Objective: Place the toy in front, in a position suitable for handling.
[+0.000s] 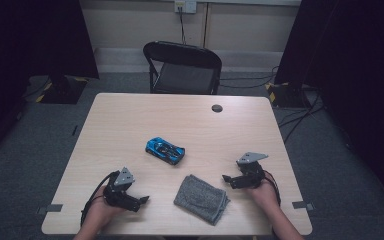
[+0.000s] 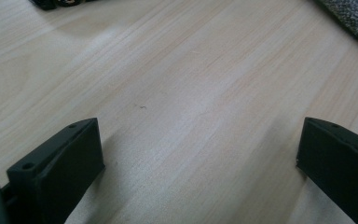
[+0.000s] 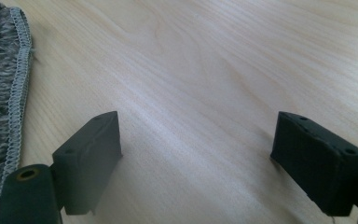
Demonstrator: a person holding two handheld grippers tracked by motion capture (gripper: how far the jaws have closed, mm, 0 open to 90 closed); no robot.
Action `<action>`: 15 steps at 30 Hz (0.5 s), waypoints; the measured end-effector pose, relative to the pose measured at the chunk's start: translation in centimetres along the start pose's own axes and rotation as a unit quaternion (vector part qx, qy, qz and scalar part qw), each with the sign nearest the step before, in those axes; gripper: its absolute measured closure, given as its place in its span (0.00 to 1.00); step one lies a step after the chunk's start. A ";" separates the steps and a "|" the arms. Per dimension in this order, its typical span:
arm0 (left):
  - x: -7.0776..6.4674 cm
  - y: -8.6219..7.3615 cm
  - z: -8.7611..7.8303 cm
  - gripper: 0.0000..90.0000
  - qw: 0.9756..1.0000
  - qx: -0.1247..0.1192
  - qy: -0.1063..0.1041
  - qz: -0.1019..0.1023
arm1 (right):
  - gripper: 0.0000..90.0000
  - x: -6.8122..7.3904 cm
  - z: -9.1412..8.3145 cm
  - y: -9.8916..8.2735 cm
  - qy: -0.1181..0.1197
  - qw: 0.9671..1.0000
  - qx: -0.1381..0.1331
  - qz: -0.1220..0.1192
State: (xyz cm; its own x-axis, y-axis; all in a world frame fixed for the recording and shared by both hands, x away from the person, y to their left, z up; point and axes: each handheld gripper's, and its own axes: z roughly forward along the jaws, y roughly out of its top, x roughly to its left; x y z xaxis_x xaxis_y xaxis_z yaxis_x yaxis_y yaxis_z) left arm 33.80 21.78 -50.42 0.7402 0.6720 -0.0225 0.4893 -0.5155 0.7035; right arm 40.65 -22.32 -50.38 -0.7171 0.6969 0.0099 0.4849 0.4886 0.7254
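- Two grippers are resting low over the near half of the wooden table point(image 1: 130, 120) in the high view: the left gripper point(image 1: 143, 200) is sitting near the front left edge, and the right gripper point(image 1: 226, 178) is sitting toward the front right.
- Between them, a folded grey cloth point(image 1: 200, 198) is lying flat near the front edge, close to both grippers but touching neither.
- Its long axis is running diagonally, from the upper left toward the lower right of the high view.
- Both grippers are pointing inward at the cloth from opposite sides.
- Beyond the cloth, a blue toy car point(image 1: 165, 150) is sitting near the table's middle, its length also lying diagonally; which end is the front is too small to tell.
- From the left gripper view, the jaws are standing wide apart with bare wood between them, and the cloth point(image 2: 354, 18) is showing at the upper right corner.
- From the right gripper view, the jaws are likewise spread wide over bare wood, and the cloth's stitched hem point(image 3: 18, 84) is running along the left side, detail that the high view is not giving.
- Past the far edge, the high view is adding a black folding chair point(image 1: 185, 67).
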 end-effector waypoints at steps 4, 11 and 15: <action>0.0 0.0 0.0 0.00 1.000 0.000 0.000 0.000 | 0.17 0.0 0.0 0.0 0.000 1.000 0.000 0.000; 0.0 0.1 0.1 0.00 1.000 0.001 0.001 -0.001 | 0.17 0.0 0.0 0.0 -0.002 1.000 0.000 0.001; -0.2 0.7 0.2 0.04 1.000 0.006 -0.005 0.007 | 0.17 0.1 -0.1 -0.1 -0.003 1.000 0.001 0.003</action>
State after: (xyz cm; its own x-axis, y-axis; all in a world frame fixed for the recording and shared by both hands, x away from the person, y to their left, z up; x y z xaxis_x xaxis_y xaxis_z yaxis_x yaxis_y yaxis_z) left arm 34.10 21.16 -50.09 0.7513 0.6596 -0.0206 0.4854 -0.5312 0.6945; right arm 40.51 -22.37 -50.37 -0.7113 0.7028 0.0100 0.4895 0.4851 0.7246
